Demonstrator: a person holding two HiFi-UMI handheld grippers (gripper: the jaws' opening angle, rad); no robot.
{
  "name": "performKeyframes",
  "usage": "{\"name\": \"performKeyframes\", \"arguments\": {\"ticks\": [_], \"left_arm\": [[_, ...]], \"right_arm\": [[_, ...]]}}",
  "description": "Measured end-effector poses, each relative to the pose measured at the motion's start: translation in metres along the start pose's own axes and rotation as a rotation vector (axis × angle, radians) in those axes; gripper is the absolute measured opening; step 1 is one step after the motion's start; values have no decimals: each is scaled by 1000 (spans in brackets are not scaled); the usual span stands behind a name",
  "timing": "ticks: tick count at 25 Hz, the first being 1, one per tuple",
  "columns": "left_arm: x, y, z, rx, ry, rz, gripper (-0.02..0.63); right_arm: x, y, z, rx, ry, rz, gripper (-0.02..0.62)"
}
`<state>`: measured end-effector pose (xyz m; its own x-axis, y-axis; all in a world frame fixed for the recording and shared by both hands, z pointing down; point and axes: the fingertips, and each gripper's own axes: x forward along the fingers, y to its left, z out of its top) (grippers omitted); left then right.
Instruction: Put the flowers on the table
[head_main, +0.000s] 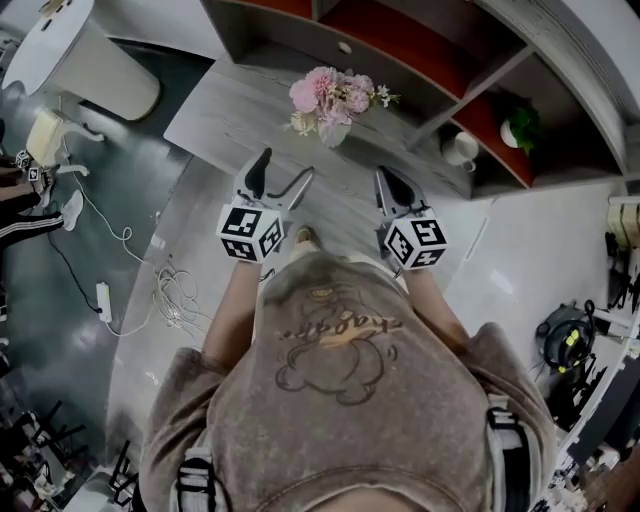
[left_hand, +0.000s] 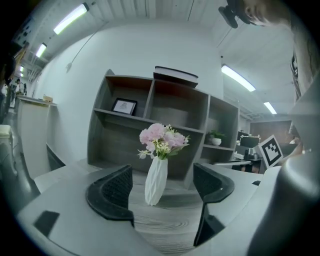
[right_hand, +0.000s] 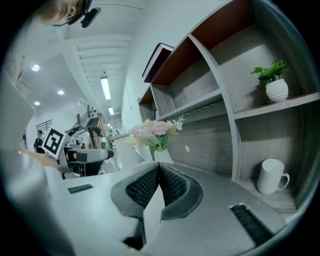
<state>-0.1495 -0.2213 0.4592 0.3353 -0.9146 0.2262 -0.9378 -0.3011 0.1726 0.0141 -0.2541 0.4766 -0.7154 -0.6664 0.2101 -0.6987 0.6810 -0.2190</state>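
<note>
A bunch of pink flowers (head_main: 333, 96) stands upright in a white ribbed vase (left_hand: 156, 181) on the grey wooden table (head_main: 240, 125), in front of the shelf unit. My left gripper (head_main: 282, 180) hangs open a short way in front of the vase, which shows between its jaws in the left gripper view with nothing touching it. My right gripper (head_main: 394, 192) is shut and empty, to the right of the vase; in the right gripper view the flowers (right_hand: 152, 131) rise beyond its closed jaws.
A grey shelf unit (head_main: 420, 60) with red back panels stands behind the table, holding a white mug (head_main: 461, 149) and a small potted plant (head_main: 521, 127). A picture frame (left_hand: 124, 106) sits on a left shelf. Cables (head_main: 170, 295) lie on the floor at the left.
</note>
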Motion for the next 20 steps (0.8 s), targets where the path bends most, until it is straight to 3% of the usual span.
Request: {"name": "performKeyframes", "arguments": {"ticks": [2, 7, 11, 15, 20], "left_arm": [[-4, -4, 2, 8, -1, 8, 366], [-15, -10, 8, 27, -34, 34, 164], [-16, -14, 2, 5, -43, 43, 63], [-18, -15, -2, 9, -42, 54, 21], [-18, -9, -7, 12, -50, 77, 18]], "right_arm": [[-3, 1, 3, -9, -4, 7, -5], [-10, 6, 6, -16, -7, 16, -5], [-13, 7, 6, -18, -11, 20, -5], [-16, 7, 8, -24, -19, 20, -5], [-18, 6, 6, -37, -25, 19, -5]]}}
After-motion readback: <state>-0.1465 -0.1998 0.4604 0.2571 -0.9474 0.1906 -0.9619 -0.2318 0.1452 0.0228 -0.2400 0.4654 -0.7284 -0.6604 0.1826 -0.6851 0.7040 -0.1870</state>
